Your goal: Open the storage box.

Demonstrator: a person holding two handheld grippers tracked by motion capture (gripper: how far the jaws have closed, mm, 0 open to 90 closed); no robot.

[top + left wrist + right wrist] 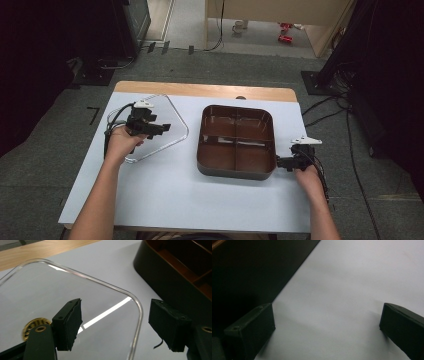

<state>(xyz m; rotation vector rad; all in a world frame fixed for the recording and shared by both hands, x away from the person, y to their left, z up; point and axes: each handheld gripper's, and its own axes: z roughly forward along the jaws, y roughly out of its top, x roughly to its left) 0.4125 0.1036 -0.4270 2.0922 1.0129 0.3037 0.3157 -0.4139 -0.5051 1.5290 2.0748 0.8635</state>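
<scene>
A clear plastic lid (172, 131) with rounded corners lies on the white table at the left. My left gripper (165, 128) hovers just over its right part, held by a hand. In the left gripper view the jaws (115, 322) stand open, with the lid's rounded rim (135, 302) running between them and neither pad touching it. A dark brown tray (235, 173) with several compartments sits at the table's middle. My right gripper (279, 162) is low at the tray's near right corner. Its jaws (327, 322) are wide open over bare table, with the tray's wall (249, 272) beside the left jaw.
The white table top (175, 195) has free room in front of the lid and the tray. A wooden strip (200, 90) runs along the far edge. Beyond the table are grey floor, cables and dark equipment stands.
</scene>
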